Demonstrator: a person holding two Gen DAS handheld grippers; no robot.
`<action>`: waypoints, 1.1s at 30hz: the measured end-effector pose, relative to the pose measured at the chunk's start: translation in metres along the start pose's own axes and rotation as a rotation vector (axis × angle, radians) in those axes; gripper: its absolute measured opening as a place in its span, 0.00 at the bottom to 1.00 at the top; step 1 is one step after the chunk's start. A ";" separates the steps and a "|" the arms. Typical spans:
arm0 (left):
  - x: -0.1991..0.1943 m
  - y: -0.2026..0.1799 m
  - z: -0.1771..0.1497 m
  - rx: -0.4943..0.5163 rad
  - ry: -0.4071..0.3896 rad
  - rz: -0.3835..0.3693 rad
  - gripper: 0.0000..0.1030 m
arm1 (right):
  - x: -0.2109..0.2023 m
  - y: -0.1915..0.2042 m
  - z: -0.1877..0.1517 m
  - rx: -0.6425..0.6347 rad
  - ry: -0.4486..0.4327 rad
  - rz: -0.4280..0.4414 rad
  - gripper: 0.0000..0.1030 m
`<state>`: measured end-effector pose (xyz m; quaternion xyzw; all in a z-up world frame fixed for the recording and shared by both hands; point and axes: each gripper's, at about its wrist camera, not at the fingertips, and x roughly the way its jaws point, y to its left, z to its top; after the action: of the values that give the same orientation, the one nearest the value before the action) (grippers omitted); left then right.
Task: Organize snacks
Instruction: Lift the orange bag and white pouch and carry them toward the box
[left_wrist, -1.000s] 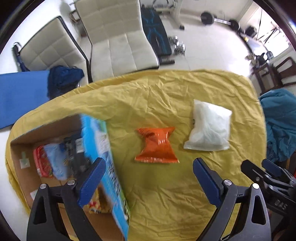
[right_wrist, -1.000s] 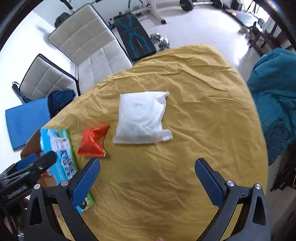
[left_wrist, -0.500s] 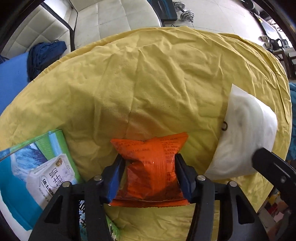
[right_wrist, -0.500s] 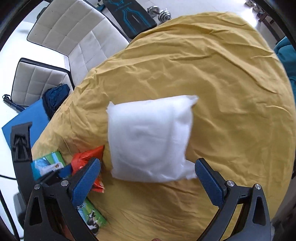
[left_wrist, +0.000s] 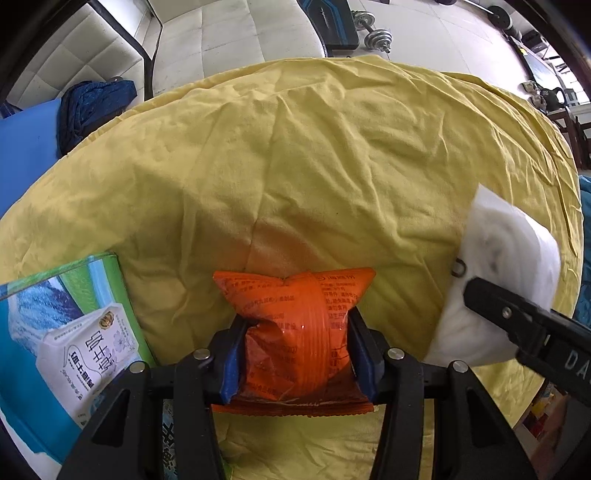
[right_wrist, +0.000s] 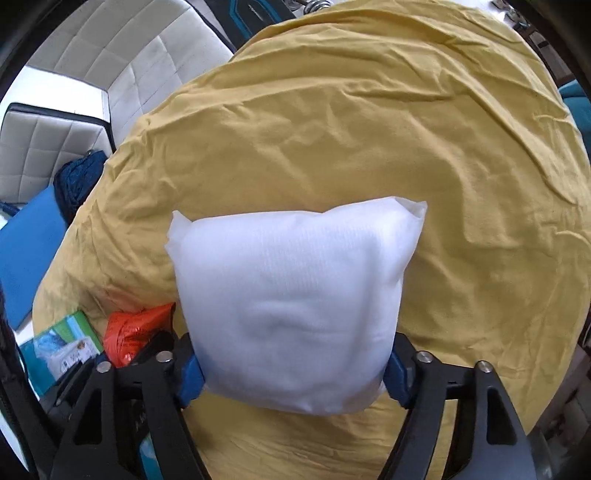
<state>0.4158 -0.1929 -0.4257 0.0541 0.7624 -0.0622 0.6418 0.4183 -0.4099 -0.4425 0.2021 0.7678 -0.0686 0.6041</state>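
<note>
Left gripper (left_wrist: 295, 354) pointing straight down, pinching crinkly orange foil snack packet (left_wrist: 299, 317), right gripper (right_wrist: 291, 373) tilting steeply down — jaws closing around soft white plastic pouch (right_wrist: 291, 288), wrinkled yellow cloth-covered surface (left_wrist: 332, 166) lying open beyond.

Your left hand-held gripper (left_wrist: 295, 354) sits bottom centre of frame, blue pads clamped on both sides of the orange snack packet (left_wrist: 295, 314); the packet bulges between them and its lower seam lies on the yellow cloth (left_wrist: 314, 166) covering the tabletop. Lower left: blue-green printed box (left_wrist: 62, 332), just beside your left finger. Right edge: white pouch (left_wrist: 506, 266) on the cloth, with the black tip of your right hand-held gripper (left_wrist: 517, 317) overlapping its lower part; can't tell its jaw state from here. Upper left: white quilted chair (left_wrist: 221, 33) and dark blue bundle (left_wrist: 96, 103). Top: dumbbells (left_wrist: 373, 33) on the floor.
</note>
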 end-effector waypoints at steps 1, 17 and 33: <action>0.000 -0.001 -0.002 0.004 -0.003 0.001 0.45 | -0.003 -0.002 -0.004 -0.031 0.000 -0.040 0.74; 0.023 -0.009 -0.014 -0.003 -0.011 -0.004 0.43 | 0.016 -0.034 -0.014 -0.048 0.011 -0.145 0.78; -0.045 -0.023 -0.057 0.053 -0.157 -0.033 0.39 | -0.033 -0.022 -0.060 -0.104 -0.099 -0.118 0.68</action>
<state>0.3648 -0.2065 -0.3709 0.0532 0.7086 -0.0969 0.6969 0.3615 -0.4166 -0.3978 0.1212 0.7501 -0.0738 0.6459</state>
